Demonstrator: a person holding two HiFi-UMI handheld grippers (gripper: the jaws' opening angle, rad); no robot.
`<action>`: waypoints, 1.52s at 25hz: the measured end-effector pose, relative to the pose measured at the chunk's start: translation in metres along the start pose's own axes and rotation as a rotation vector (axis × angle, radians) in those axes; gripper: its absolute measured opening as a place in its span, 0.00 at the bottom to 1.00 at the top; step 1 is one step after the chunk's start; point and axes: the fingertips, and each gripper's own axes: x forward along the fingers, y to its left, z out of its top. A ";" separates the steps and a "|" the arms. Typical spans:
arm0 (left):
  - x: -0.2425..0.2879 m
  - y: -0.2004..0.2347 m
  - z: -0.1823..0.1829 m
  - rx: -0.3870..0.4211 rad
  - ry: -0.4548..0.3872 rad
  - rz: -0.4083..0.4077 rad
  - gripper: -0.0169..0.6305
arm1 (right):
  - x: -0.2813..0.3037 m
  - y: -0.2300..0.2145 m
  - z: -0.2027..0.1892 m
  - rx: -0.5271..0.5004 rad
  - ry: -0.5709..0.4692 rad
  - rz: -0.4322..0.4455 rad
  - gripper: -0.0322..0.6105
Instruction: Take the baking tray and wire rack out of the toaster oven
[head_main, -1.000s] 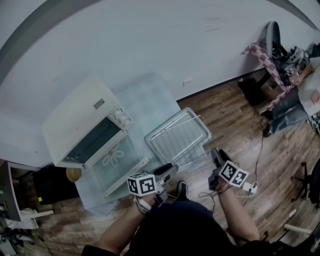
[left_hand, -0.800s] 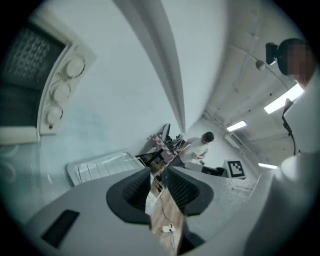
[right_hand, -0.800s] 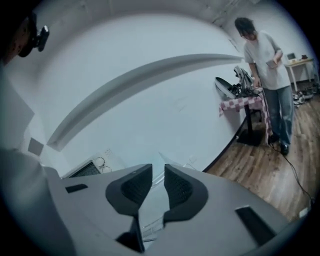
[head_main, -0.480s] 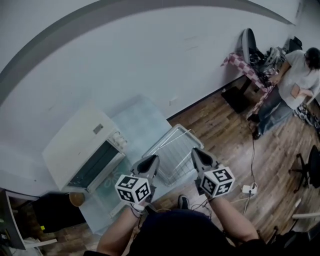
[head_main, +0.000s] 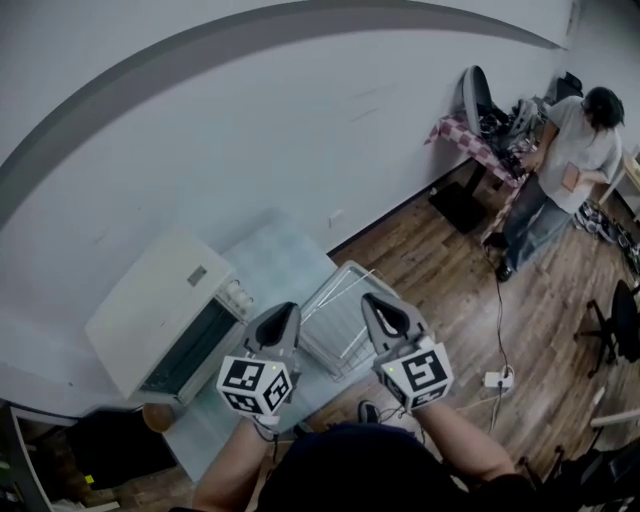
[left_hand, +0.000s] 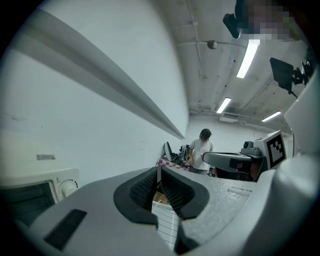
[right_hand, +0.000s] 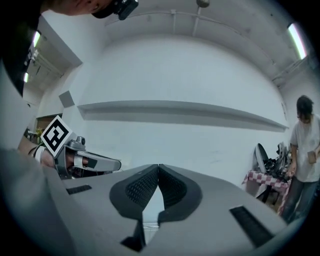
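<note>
The white toaster oven stands at the left of a pale blue-clothed table, its dark front facing me; its knobs show in the left gripper view. A metal baking tray with a wire rack lies on the table right of the oven. Both grippers hang in the air above the table's near side, pointing at the wall. My left gripper has just been closing and is shut with nothing in it. My right gripper is also shut and empty. The rack's wires show below the left jaws.
A person stands at the far right by a table with a checked cloth. A white wall runs behind the oven. A power strip and cable lie on the wood floor, with an office chair at the right edge.
Both grippers have risen from low by the table's near edge, rolled, and now sit side by side with their jaws shut. The head view has tipped up, showing more wall and room.
</note>
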 end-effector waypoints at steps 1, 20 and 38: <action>-0.002 -0.002 0.006 0.021 -0.011 0.002 0.06 | -0.001 0.003 0.005 -0.016 -0.009 0.000 0.06; -0.005 -0.006 0.009 0.079 -0.029 0.002 0.06 | 0.002 0.007 0.001 -0.026 0.007 -0.014 0.06; 0.010 -0.005 0.002 0.081 -0.003 0.002 0.06 | 0.008 0.004 -0.003 -0.023 0.011 0.009 0.05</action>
